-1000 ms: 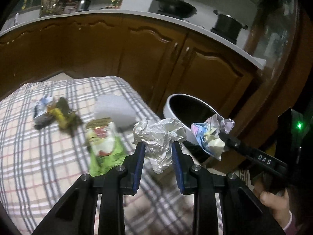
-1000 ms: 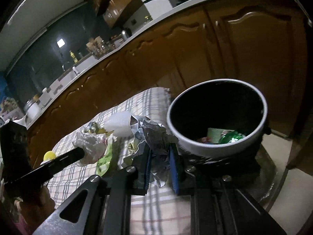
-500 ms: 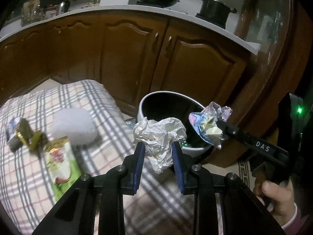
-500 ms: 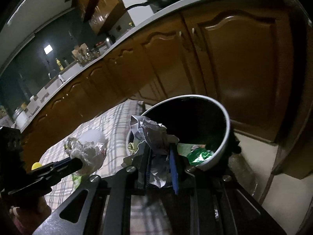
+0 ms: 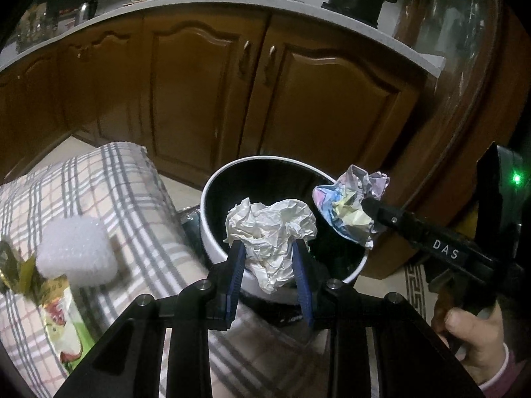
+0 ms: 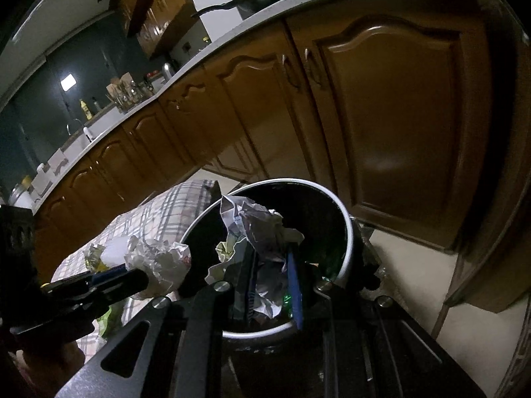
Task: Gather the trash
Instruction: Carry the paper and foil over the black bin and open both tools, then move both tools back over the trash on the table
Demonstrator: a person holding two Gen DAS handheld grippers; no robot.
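My left gripper [image 5: 269,252] is shut on a crumpled white paper ball [image 5: 270,229] and holds it over the near rim of the round white trash bin [image 5: 212,242]. My right gripper [image 6: 270,258] is shut on a crumpled printed paper ball [image 6: 255,229], held over the bin's [image 6: 345,232] dark opening. In the left wrist view the printed ball [image 5: 348,212] hangs at the bin's right rim. In the right wrist view the white ball [image 6: 159,262] sits at the bin's left side.
A checked cloth [image 5: 109,179] covers the table left of the bin. On it lie a white foam block [image 5: 74,252], a green snack wrapper [image 5: 63,325] and a gold wrapper [image 5: 13,268]. Brown kitchen cabinets [image 5: 205,93] stand behind the bin.
Both grippers have moved from above the cloth toward the bin, each still holding its paper ball. Both balls now hang over the bin's rim and opening.
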